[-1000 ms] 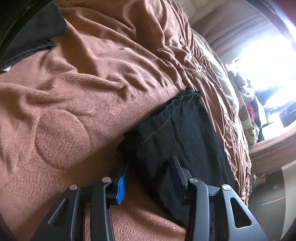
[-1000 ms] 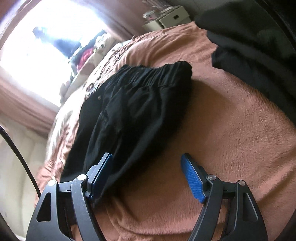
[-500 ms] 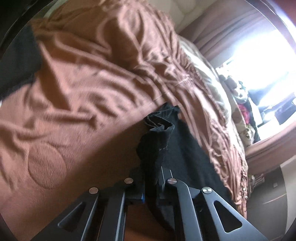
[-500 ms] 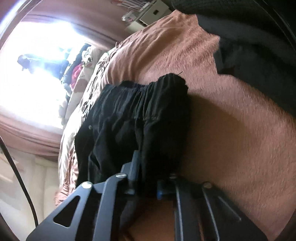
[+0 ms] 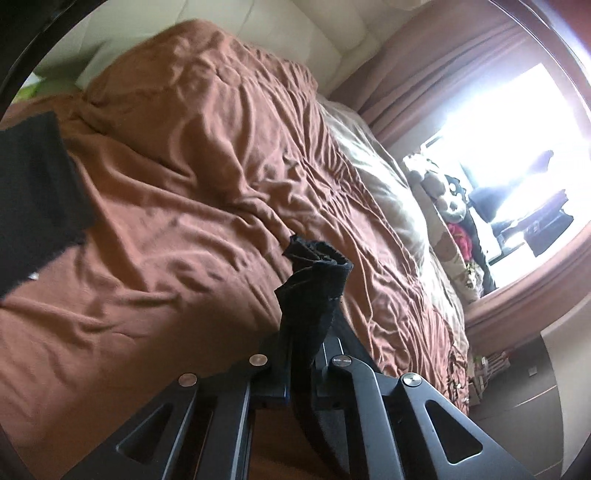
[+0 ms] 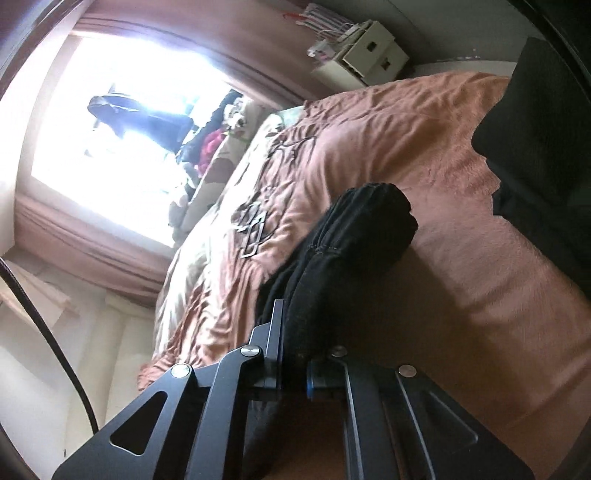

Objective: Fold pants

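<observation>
Rumpled brown bedspread, bright window — cream headboard

Your window is blown out in both views; glare washes nearby detail, foreground sits shadowed, fisheye edges curve, slight blur.

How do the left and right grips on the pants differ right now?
The left gripper pinches a thin hem end of the pants, which stands up in a narrow twist. The right gripper clamps a thicker, bunched end of the pants with gathered seams. Both are shut on black fabric over the brown blanket.
</observation>
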Tool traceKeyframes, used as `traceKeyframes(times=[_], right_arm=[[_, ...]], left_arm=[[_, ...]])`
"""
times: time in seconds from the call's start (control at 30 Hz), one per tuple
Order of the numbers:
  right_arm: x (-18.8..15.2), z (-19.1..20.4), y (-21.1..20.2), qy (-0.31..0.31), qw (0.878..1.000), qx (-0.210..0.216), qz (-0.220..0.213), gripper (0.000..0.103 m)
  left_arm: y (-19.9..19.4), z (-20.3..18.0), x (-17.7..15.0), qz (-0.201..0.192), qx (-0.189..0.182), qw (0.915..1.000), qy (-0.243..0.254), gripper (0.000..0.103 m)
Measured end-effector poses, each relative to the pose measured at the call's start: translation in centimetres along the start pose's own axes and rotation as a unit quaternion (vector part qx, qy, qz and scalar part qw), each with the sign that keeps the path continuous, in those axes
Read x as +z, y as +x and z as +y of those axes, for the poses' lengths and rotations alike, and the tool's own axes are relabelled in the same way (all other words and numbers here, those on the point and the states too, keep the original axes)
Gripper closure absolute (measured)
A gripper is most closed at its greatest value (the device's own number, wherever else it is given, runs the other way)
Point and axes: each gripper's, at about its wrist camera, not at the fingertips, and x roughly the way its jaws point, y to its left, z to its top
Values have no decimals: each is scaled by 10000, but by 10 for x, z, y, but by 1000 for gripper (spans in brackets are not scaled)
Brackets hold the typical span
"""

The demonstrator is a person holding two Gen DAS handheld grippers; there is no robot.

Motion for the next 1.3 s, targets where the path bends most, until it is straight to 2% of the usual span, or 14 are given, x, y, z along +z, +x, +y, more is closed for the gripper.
traceKeyframes(times=[0.23, 0.5, 0.7, 1.0, 1.13, 1.3], right_arm=[[-14, -11, -25, -87, 9998, 21, 174, 98], [-40, -9, -70, -282, 9990, 38, 341, 98], [-58, -23, -99, -318, 9985, -63, 441, 98], [-74, -37, -131, -286, 9983, -225, 458, 99], [-81, -55, -126, -116, 9971, -474, 588, 99], [-88, -60, -111, -160, 9927, -865, 828, 94]], left_arm=[[-46, 30, 2, 55, 123, 9999, -11, 97], [-99, 78, -12, 62, 178, 9996, -221, 97], [-129, 115, -28, 110, 167, 9991, -370, 97], [-141, 160, -50, 239, 276, 9980, -509, 97], [-126, 185, -69, 543, 582, 9955, -517, 94], [-123, 205, -85, 769, 948, 9913, -500, 80]])
